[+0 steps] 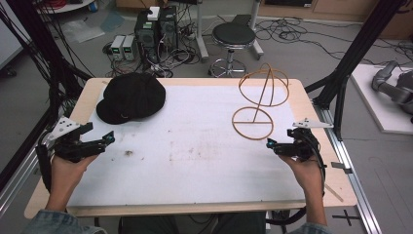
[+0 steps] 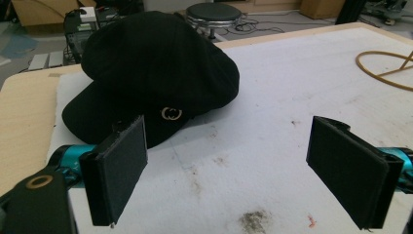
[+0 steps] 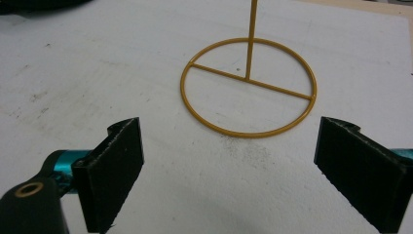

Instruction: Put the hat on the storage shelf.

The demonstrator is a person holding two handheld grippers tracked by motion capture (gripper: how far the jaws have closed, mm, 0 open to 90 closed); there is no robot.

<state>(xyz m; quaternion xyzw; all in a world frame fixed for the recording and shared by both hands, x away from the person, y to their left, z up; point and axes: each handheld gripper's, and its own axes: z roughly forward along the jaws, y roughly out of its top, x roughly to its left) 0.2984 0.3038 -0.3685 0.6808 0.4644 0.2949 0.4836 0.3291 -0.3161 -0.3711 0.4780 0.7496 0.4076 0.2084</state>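
Work in hand: a black cap (image 1: 130,96) and a wire hat stand (image 1: 260,100) are set out on the tabletop (image 1: 92,87), and neither is held; my reading is that the cap is meant for the stand and the approach is only beginning.
Cap: lies flat near the far left corner of the tabletop, on the white mat (image 1: 195,156), brim toward the person; in the left gripper view a small gold emblem (image 2: 171,113) shows at the front.
Stand: upright near the far right corner, well apart from the cap; its ring base (image 3: 248,87) rests on the mat with the post rising from the crossbar.
Left gripper (image 1: 108,139): near the left edge, jaws wide apart and empty, aimed at the cap's brim, which lies just ahead of them.
Right gripper (image 1: 271,144): near the right edge, jaws wide apart and empty, facing the ring base, close but not touching.
Next move, as a judgement: the left jaws need to go forward and close on the brim or soft crown, while the right jaws could steady the post.
Risk: the light wire stand may tip if the cap is pushed onto it unsupported.
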